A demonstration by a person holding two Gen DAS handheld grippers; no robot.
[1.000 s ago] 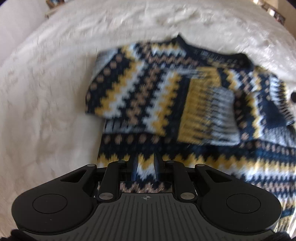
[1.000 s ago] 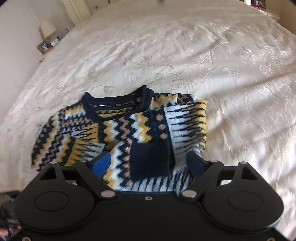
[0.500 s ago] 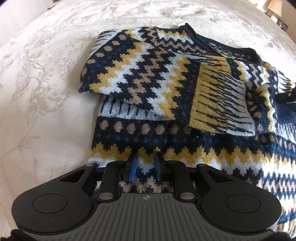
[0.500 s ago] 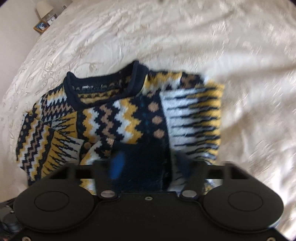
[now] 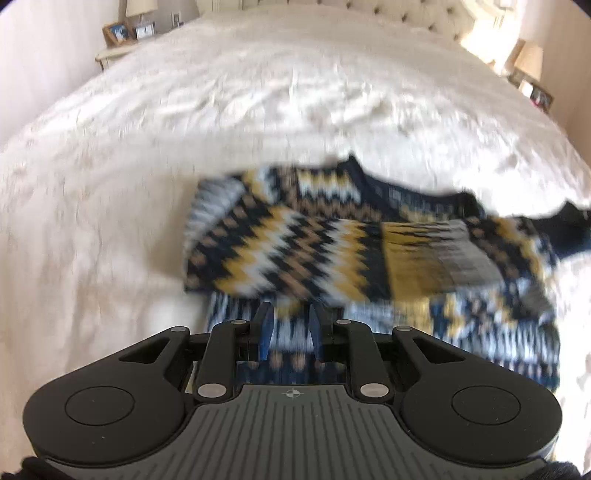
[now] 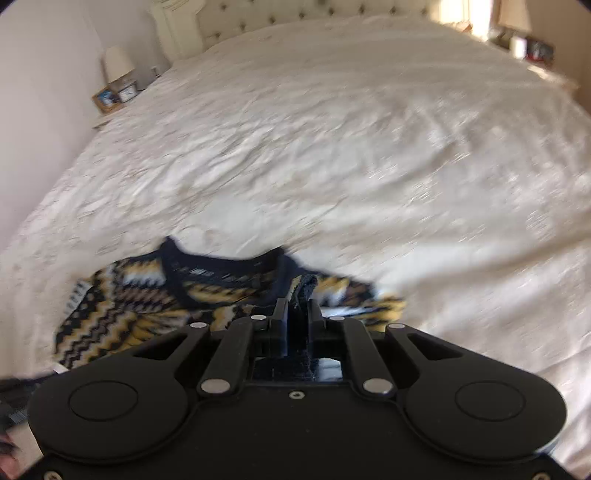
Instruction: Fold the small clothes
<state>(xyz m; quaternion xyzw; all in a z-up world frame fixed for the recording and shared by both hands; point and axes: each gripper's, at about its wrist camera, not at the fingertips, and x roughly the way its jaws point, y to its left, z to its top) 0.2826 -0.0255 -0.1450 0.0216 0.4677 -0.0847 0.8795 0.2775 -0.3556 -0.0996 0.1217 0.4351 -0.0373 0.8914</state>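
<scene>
Fingers (image 6: 297, 317) of the right gripper pinch the sweater's (image 6: 125, 314) hem.

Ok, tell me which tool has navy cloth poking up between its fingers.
The right tool: a navy fold of the sweater sticks up between its fingers. The left tool shows only patterned knit in its gap.

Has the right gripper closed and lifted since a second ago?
Yes. The right gripper is shut on the sweater hem, raised: more bed and headboard show.
</scene>
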